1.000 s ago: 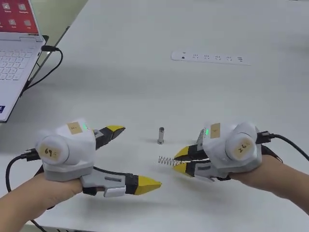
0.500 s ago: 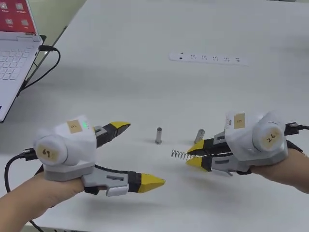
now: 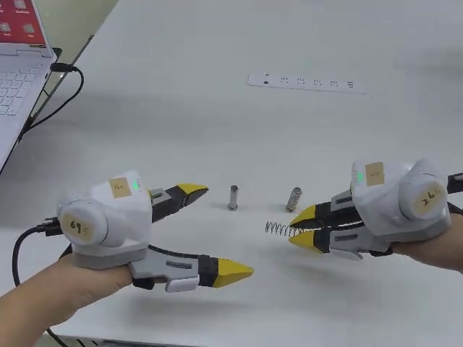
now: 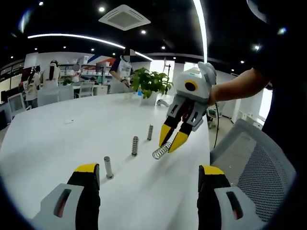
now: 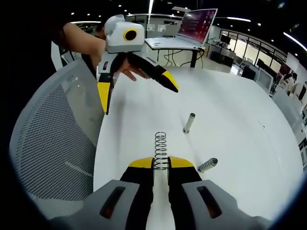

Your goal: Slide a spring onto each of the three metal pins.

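On the white counter in the head view, a bare pin stands upright between the two tools, with a sprung pin a little to its right. The right hand-held gripper is pinched together on one end of a loose spring, which sticks out sideways toward the bare pin, near it but not touching. The left hand-held gripper hovers with its jaws wide apart, holding nothing.

Along the left gripper view, the bare pin is nearest, then the sprung pin. Beyond it a third pin looks coiled too, though it is small and I cannot be sure. The right hand-held gripper hangs above the counter with the loose spring jutting from its tips.

Looking down the right gripper view, the loose spring points roughly at the bare pin. The sprung pin sits off to the right, and the left hand-held gripper is spread open beyond.

By my reading, two pins are likely finished. What remains is the last one: the spring must be tipped upright over the bare pin and lowered onto it.
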`<action>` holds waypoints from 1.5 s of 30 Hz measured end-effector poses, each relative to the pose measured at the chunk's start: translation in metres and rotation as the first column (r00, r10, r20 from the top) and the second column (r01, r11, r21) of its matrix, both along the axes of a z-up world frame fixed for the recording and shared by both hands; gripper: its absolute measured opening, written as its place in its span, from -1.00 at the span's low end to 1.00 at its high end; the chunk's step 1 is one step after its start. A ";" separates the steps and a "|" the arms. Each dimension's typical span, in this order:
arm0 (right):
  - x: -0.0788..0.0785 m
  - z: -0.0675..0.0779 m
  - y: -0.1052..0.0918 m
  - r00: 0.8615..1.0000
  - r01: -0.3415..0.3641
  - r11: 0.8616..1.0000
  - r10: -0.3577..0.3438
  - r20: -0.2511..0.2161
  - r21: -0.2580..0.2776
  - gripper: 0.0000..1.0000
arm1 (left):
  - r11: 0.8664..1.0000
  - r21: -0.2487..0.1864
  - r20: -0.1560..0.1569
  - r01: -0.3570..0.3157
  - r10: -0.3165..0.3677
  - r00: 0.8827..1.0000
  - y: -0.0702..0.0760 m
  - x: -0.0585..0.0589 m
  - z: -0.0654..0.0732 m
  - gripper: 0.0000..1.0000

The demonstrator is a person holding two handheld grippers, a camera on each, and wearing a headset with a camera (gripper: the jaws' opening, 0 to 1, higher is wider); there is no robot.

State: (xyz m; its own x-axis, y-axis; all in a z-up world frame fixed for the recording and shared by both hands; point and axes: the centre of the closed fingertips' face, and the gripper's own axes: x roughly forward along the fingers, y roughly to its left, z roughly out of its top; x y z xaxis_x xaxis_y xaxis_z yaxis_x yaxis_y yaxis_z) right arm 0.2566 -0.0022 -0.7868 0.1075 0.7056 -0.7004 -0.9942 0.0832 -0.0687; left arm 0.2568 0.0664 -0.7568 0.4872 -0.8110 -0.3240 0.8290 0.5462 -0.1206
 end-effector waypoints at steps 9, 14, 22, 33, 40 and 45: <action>-0.005 0.002 -0.001 1.000 -0.024 1.000 0.024 0.011 -0.016 -0.84 | 0.997 -0.008 -0.010 0.081 -0.081 0.997 -0.022 -0.007 -0.001 0.23; -0.007 0.005 -0.001 0.999 -0.036 0.999 0.036 0.016 -0.018 -0.84 | 0.993 -0.013 -0.009 0.116 -0.116 0.993 -0.032 -0.006 0.000 0.06; -0.011 0.008 0.000 0.998 -0.053 0.998 0.053 0.019 -0.021 -0.84 | 0.989 -0.017 -0.028 0.146 -0.147 0.989 -0.040 -0.006 -0.002 -0.26; -0.014 0.014 0.002 0.997 -0.068 0.998 0.068 0.030 -0.009 -0.84 | 0.984 -0.020 -0.034 0.179 -0.180 0.983 -0.049 -0.007 -0.004 -0.60; -0.017 0.018 0.003 0.996 -0.083 0.997 0.083 0.030 -0.005 -0.84 | 0.980 -0.027 -0.029 0.196 -0.197 0.980 -0.056 -0.008 -0.002 -0.69; -0.018 0.020 0.004 0.995 -0.090 0.996 0.090 0.031 0.000 -0.84 | 0.978 -0.027 -0.027 0.206 -0.207 0.978 -0.058 -0.008 -0.001 -0.75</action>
